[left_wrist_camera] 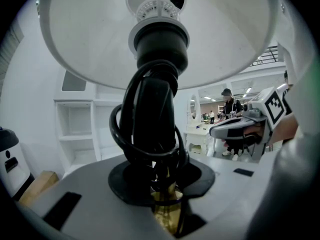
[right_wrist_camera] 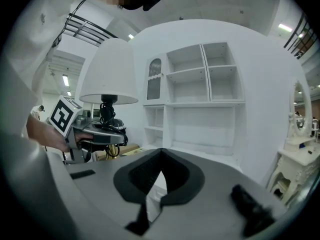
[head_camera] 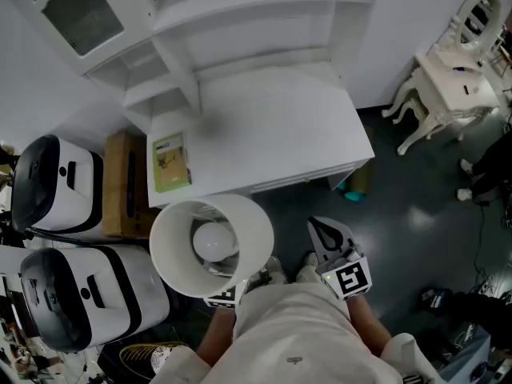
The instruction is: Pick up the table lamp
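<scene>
The table lamp hangs in the air in front of the white desk, its white shade open toward the head view and the bulb showing inside. My left gripper is shut on the lamp's brass stem, just under the black socket and its coiled black cord. The shade hides this gripper in the head view, apart from its marker cube. The right gripper view shows the lamp upright in the left gripper. My right gripper stays beside the lamp, shut and holding nothing.
A green booklet lies on the desk's left end, below white shelves. A cardboard box and two white appliances stand at the left. A white dressing table is far right, on dark floor.
</scene>
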### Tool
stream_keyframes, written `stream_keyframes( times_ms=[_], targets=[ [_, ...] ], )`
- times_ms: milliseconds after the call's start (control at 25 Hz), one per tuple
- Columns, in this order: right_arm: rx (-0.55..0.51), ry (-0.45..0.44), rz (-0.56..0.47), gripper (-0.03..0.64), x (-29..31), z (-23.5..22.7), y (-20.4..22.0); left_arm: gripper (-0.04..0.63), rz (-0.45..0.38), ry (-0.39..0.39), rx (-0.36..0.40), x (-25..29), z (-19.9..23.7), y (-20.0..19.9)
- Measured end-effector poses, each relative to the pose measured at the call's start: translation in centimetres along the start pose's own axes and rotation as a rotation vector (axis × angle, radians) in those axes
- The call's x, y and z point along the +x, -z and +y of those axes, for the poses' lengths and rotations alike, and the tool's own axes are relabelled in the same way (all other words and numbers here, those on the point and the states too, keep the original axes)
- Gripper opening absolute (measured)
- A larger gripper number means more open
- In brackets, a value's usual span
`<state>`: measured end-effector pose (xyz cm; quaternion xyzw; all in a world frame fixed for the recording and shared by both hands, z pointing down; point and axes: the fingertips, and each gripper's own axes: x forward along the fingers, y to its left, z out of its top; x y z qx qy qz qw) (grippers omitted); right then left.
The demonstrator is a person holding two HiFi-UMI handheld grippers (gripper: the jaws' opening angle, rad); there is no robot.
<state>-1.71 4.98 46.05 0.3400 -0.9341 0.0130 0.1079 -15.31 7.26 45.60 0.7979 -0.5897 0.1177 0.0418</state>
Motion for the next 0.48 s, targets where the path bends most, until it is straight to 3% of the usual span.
stream_keyframes(
  times_ms=[480],
  targets=[
    [-0.005,-0.003,-0.046,0.012,-3.1,-1.8,-0.7,0.109,0.004,-0.011,-0.008,0.4,-3.4,-0.2]
  ],
)
